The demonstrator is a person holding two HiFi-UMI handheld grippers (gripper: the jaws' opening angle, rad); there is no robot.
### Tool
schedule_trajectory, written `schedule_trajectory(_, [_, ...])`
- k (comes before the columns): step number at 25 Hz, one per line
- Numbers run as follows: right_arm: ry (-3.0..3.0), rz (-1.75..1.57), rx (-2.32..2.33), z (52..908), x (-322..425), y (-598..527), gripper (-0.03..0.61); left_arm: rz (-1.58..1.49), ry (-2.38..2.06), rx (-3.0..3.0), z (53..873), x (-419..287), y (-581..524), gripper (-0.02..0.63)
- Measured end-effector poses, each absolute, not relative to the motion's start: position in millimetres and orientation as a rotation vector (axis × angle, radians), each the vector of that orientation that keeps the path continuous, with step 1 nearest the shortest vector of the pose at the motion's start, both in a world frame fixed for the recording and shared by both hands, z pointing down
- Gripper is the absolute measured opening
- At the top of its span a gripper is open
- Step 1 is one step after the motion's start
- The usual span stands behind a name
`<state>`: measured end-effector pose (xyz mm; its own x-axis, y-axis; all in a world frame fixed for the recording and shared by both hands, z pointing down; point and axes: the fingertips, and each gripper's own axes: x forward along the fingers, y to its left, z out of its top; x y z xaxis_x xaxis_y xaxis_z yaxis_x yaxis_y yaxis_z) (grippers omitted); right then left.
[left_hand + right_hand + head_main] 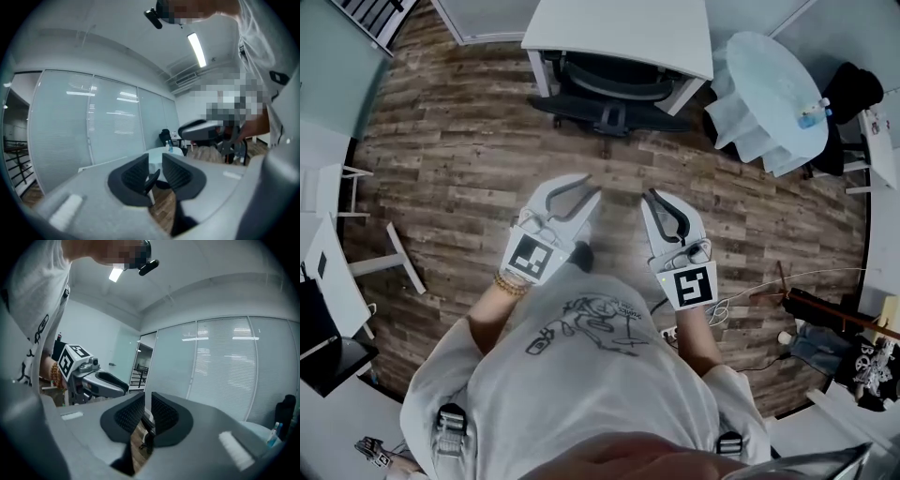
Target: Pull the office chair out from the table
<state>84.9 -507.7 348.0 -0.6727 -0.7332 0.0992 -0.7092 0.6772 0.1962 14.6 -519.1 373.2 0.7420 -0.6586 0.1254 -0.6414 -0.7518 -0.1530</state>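
Note:
The black office chair (609,89) is tucked under the white table (619,28) at the top middle of the head view, with its backrest and wheeled base towards me. Both grippers are held out in front of my chest and point at it from a stretch of floor away. The left gripper (591,183) has its jaws apart with nothing between them (155,161). The right gripper (649,194) shows only a narrow slit between its pads, also with nothing in it (148,401). Part of the dark chair (149,434) shows far off through that slit.
A round table (773,94) under a pale sheet stands at the upper right with a small bottle (811,114) on it. A dark bag (853,89) lies beyond it. White desks (328,253) stand at the left, and cables (741,300) lie on the wooden floor at the right.

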Motion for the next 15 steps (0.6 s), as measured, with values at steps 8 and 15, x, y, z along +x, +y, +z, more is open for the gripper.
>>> schedule_trajectory(8, [-2.47, -0.299, 1.044, 412, 80, -606, 0.094, -0.628, 0.896, -2.722, 439, -6, -616, 0.143])
schedule_trajectory(15, [-2.331, -0.365, 0.901, 469, 78, -674, 0.115, -0.865, 0.775, -2.636, 500, -14, -688, 0.153])
